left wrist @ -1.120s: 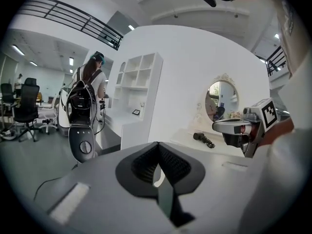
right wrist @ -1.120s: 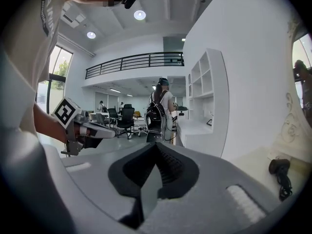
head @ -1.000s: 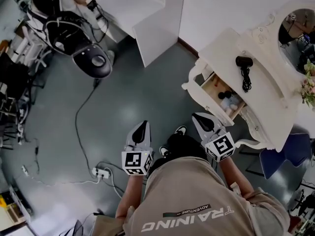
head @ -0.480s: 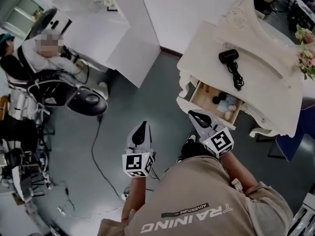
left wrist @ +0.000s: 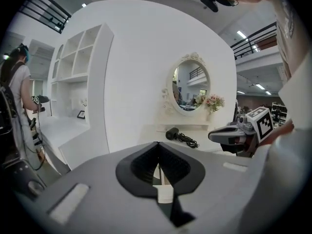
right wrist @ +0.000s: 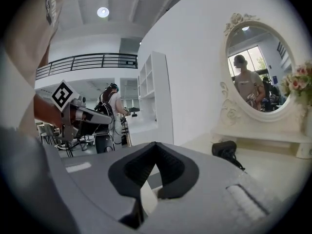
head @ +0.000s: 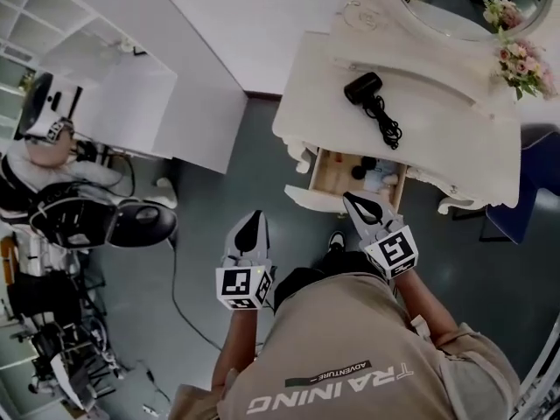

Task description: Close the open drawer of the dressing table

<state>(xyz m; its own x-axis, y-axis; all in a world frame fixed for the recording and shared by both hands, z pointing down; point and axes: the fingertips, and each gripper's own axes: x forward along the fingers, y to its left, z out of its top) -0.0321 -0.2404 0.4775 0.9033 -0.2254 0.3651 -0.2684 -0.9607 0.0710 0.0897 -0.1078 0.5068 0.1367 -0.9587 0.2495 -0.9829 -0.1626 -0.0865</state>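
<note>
Hair dryer [head: 361,87] on dressing table [head: 455,138], drawer [head: 330,170] beneath

Bare pale wood inside drawer [head: 332,171]

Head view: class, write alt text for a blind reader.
A cream dressing table has its wooden drawer open, a black hair dryer on top. A person's grey left claw and right claw, both shut, point towards it.
</note>
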